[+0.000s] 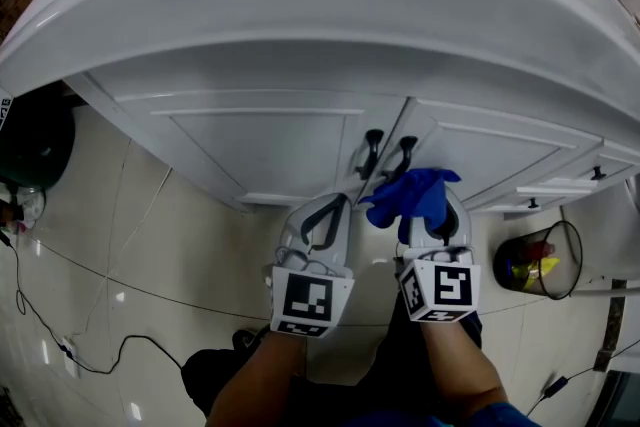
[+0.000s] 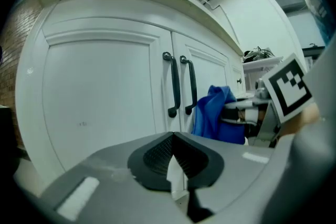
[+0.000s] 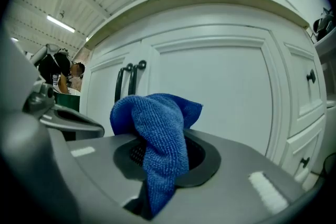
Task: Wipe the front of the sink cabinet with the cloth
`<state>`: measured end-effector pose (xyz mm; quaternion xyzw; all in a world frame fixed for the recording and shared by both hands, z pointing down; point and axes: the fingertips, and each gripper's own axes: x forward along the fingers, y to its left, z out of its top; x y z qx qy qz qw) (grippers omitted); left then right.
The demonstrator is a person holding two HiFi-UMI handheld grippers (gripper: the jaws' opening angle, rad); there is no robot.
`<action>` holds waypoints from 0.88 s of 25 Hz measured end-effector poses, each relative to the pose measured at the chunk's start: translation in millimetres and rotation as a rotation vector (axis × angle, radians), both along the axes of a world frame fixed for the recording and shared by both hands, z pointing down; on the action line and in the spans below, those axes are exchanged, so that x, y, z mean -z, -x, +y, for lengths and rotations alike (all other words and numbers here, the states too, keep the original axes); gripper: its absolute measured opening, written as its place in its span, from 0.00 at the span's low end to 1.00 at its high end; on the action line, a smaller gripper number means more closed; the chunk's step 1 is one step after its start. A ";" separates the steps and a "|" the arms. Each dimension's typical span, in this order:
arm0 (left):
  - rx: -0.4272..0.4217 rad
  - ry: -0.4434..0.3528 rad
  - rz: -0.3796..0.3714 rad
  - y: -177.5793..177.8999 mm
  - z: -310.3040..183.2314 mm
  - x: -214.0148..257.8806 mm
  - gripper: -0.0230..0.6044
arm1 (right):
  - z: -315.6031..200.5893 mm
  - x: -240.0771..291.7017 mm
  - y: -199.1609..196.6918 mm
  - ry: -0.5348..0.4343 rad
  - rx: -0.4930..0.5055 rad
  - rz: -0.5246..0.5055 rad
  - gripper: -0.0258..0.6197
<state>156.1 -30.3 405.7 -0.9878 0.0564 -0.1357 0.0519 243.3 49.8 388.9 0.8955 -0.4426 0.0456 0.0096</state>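
The white sink cabinet [image 1: 260, 140] has two doors with black handles [image 1: 371, 153] at the centre seam. My right gripper [image 1: 425, 210] is shut on a blue cloth [image 1: 410, 195], which bunches up above its jaws just short of the right door [image 3: 220, 86]. In the right gripper view the cloth [image 3: 157, 128] droops over the pads. My left gripper [image 1: 335, 200] is shut with nothing in it, a little below the handles and facing the left door [image 2: 100, 92]. From the left gripper view the cloth [image 2: 215, 113] shows at the right, beside the handles [image 2: 173, 86].
A wire waste basket [image 1: 545, 260] with rubbish stands on the tiled floor at the right. A dark green container [image 1: 35, 140] sits at the left, and a black cable [image 1: 90, 355] trails over the floor. Small drawers [image 1: 560, 185] flank the right door.
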 end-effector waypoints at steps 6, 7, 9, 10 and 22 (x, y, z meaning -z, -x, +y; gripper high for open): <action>0.002 0.015 -0.010 -1.6 0.7 -3.5 0.04 | -1.1 -66.2 0.5 0.100 -0.026 -0.102 0.16; -0.003 0.022 -0.014 -2.6 1.7 -5.4 0.04 | -1.6 -77.6 0.6 0.121 -0.027 -0.120 0.16; -0.025 0.036 -0.036 -5.4 5.1 -12.3 0.04 | -3.0 -102.2 -0.2 0.164 -0.030 -0.166 0.16; -0.036 0.041 -0.053 -6.6 7.1 -17.2 0.04 | -3.3 -115.0 -0.8 0.184 -0.033 -0.195 0.16; -0.066 0.064 -0.197 -7.7 10.7 -62.5 0.04 | -7.4 -170.9 10.7 0.323 0.007 -0.371 0.16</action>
